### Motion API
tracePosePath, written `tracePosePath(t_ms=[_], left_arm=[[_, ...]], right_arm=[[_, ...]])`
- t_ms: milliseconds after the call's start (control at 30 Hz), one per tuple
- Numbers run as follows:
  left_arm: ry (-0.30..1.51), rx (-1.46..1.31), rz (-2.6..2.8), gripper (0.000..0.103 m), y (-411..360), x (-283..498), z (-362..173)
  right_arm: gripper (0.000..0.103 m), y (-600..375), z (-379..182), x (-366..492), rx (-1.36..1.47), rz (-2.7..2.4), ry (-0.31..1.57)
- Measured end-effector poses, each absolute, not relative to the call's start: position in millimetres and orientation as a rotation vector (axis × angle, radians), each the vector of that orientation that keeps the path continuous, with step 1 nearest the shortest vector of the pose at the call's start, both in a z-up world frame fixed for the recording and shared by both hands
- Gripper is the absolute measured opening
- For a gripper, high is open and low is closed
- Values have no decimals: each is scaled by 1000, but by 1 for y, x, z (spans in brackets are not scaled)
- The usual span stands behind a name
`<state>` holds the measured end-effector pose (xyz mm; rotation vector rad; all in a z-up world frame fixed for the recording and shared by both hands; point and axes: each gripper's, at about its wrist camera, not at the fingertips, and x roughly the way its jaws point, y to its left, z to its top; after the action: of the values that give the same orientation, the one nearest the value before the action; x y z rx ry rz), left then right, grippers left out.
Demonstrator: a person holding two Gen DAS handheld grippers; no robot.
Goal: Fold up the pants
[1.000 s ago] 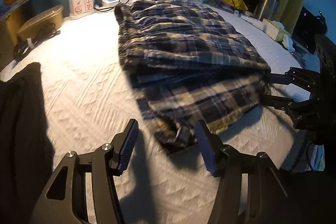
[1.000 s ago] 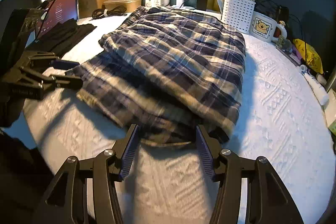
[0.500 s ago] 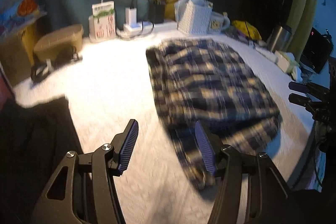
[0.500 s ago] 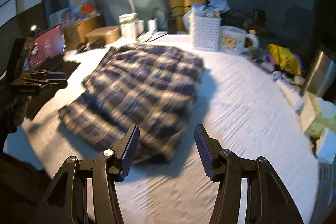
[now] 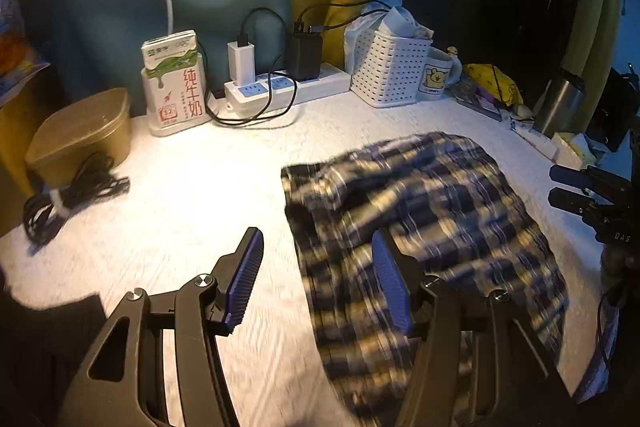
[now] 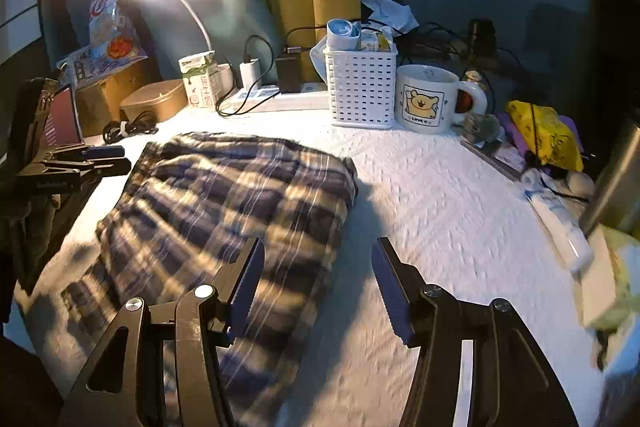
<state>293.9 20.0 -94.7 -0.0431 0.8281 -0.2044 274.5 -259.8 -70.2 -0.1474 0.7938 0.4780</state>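
Left gripper [image 5: 318, 281] black linkage, silver screws, blue ribbed pads (right gripper [image 6: 318, 281] alike).

Your pants [image 6: 240, 211] lie folded on the table [image 6: 440, 211]; behind them stand the basket [image 6: 362, 87] and, to its right, the mug [image 6: 428, 99]. The power strip [image 5: 286, 89] sits left of the basket.

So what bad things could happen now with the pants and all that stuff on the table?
1. The plaid pants lie folded but loose, with both grippers open and holding nothing; a careless sweep might undo the fold.
2. The bear mug and white basket stand just beyond the pants, so a push that way might knock them.
3. Charger cables trail from the power strip; a gripper could snag one.
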Motion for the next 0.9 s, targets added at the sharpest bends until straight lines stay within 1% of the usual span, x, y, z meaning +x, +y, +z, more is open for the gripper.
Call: tracePosePath(t_ms=[333,600,633,700,733,767,833,900], left_arm=[[873,-77,-250,56,18,340,-116],[908,-81,-263,56,12,357,-127],[913,-78,-268,56,11,359,-128],[921,-70,-276,56,9,363,-132],[925,-69,-275,57,9,365,-133],[932,-71,-276,57,9,367,-135],[947,-74,-279,67,8,371,-140],[972,-69,-284,73,7,375,-146]], right_arm=[[59,-247,-87,331,-133,493,827],[59,-241,-102,358,-123,515,860],[60,-240,-103,360,-122,518,864],[70,-238,-107,365,-124,529,872],[77,-237,-108,366,-121,536,872],[78,-236,-110,367,-116,544,874],[78,-234,-115,369,-114,554,884],[78,-232,-122,372,-115,562,899]])
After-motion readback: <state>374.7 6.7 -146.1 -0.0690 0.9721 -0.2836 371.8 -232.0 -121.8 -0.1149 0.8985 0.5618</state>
